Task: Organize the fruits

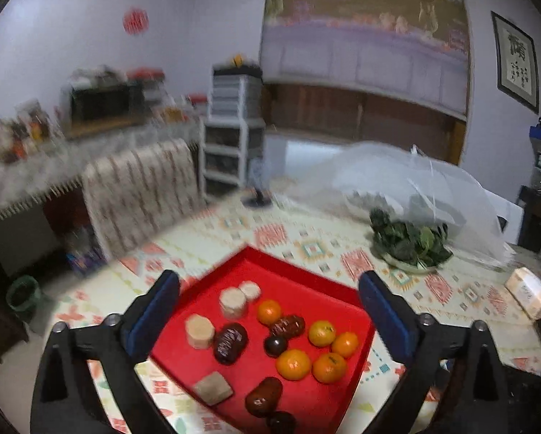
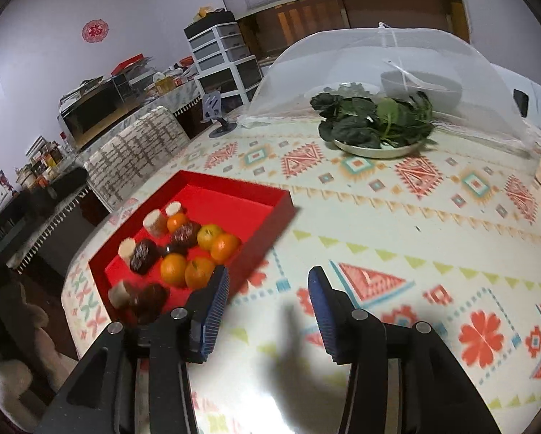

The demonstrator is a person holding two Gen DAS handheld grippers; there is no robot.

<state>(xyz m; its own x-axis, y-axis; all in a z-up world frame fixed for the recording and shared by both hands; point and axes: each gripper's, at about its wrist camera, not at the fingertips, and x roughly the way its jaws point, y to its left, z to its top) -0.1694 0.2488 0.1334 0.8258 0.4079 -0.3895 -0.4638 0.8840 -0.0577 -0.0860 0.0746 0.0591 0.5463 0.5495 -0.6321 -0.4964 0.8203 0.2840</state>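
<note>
A red tray [image 1: 299, 282] sits on the patterned tablecloth near the table's left edge. It holds several oranges [image 1: 294, 364], dark red dates [image 1: 230, 343] and pale round pieces [image 1: 199, 331]. My left gripper [image 1: 268, 313] is open and empty, hovering above the tray with its fingers spread wider than the fruit. In the right wrist view the tray [image 2: 234, 195] lies to the left, with oranges [image 2: 199, 272] near its right wall. My right gripper [image 2: 268, 302] is open and empty, over the tablecloth just right of the tray.
A plate of dark leafy greens [image 2: 377, 123] stands at the far side, next to a white mesh food cover [image 2: 379, 58] over a bowl. A pale box [image 1: 529, 291] lies at the right. A chair [image 2: 136, 148] stands beyond the left table edge.
</note>
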